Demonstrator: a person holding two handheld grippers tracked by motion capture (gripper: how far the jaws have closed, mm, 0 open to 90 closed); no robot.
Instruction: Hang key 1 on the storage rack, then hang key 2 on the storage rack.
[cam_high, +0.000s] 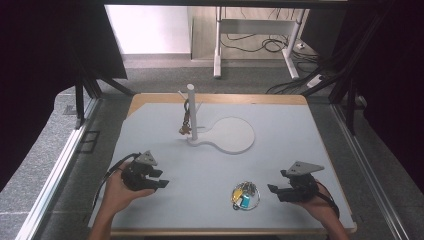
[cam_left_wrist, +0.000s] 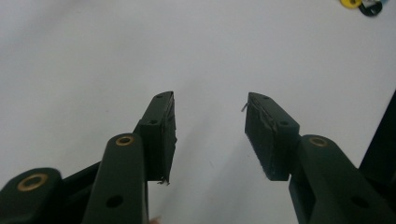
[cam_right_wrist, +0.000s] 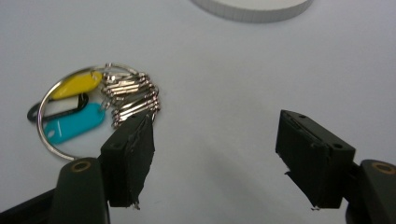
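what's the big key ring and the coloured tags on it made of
The key ring looks like polished metal: thin, silvery, with bright glints, as do the small clips bunched on it. The yellow tag and the blue tag look like smooth, glossy plastic, judging by their even colour and soft sheen.

**Shiny metal on a matt desk**

The key ring is polished, glossy metal carrying smooth plastic tags in yellow, black and turquoise. The desk has a matt, pale, smooth top with a wood-look edge. The stand looks matt white plastic.
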